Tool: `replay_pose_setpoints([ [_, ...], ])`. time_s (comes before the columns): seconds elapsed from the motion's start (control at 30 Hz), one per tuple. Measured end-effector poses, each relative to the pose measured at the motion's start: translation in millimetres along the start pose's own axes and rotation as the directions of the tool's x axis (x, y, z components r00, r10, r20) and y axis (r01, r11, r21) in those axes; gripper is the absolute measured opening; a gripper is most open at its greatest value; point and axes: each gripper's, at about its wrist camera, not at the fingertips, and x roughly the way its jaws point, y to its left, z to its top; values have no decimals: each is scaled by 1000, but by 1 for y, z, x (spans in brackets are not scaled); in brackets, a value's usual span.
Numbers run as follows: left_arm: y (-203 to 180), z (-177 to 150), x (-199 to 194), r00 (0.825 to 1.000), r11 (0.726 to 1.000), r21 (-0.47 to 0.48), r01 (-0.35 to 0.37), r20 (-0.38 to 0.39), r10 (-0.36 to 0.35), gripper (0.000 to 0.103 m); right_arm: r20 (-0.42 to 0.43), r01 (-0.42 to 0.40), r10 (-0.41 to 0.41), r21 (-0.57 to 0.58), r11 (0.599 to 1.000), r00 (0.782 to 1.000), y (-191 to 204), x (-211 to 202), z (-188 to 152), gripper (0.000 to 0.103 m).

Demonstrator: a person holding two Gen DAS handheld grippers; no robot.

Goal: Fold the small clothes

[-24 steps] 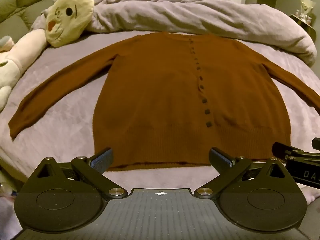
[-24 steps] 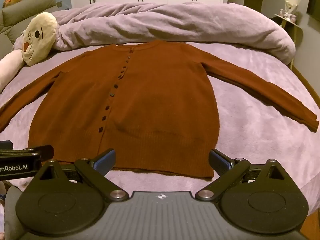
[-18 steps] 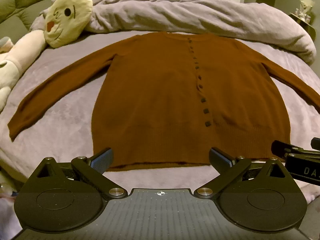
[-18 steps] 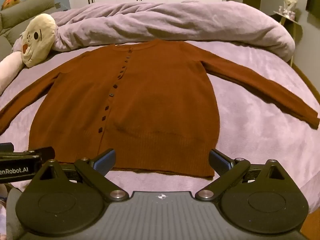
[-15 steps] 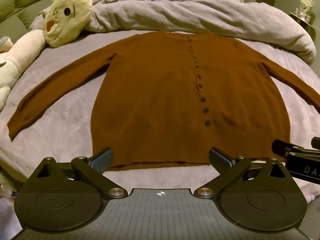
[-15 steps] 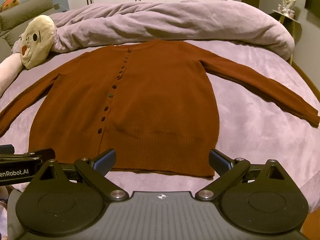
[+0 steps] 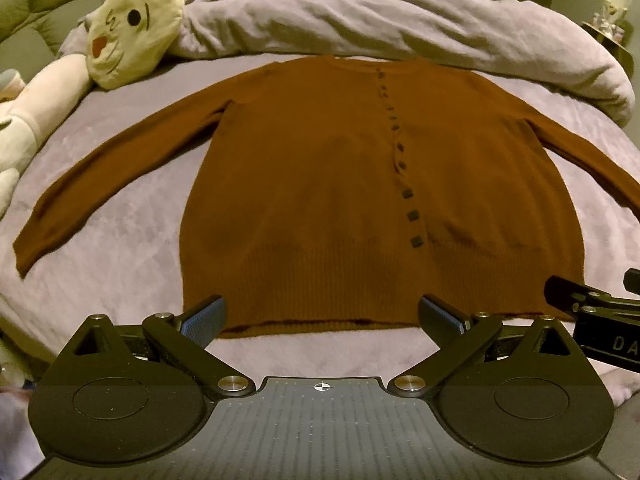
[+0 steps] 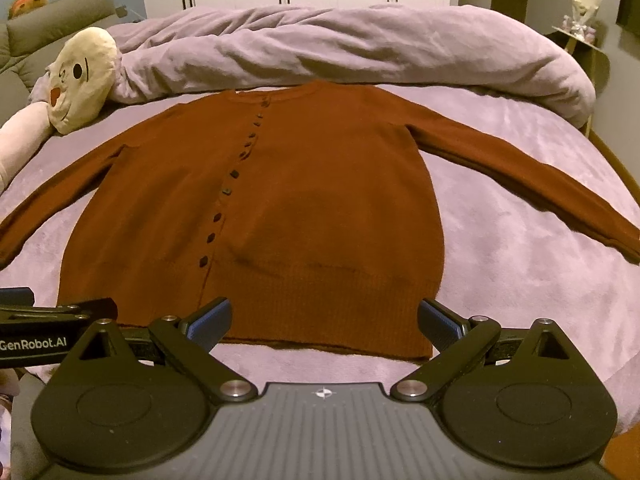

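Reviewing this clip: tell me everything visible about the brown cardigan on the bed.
The cardigan is a rust-brown knit, buttoned shut with a row of small dark buttons down the front. It has a round neck and a ribbed hem band. It lies flat, front up and unfolded on the lilac bedspread, hem toward the cameras, collar near the bunched duvet, and both sleeves spread outward. Faint creases sit above the hem. Neither the left tongs nor the right tongs, both open, touch it.

Rust-brown buttoned cardigan (image 7: 320, 184), flat, sleeves spread, seemingly unfolded
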Motion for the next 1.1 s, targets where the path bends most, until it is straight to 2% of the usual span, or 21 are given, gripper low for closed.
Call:
replay_pose_setpoints([
  [0.4, -1, 0, 5, 999, 1000, 1, -10, -32, 10, 103, -4, -25, 25, 16, 1000, 1000, -4, 5, 1, 99],
  [0.7, 0, 1, 8, 1000, 1000, -29, 8, -28, -9, 103, -7, -31, 31, 8, 999, 999, -2, 8, -1, 99],
  [1.03, -2, 1, 12, 997, 1000, -29, 8, -72, -10, 103, -18, -45, 46, 19, 999, 999, -4, 12, -3, 99],
  [1.1, -2, 1, 14, 998, 1000, -26, 3, -60, -4, 103, -20, -52, 52, 22, 998, 998, -5, 13, -3, 99],
])
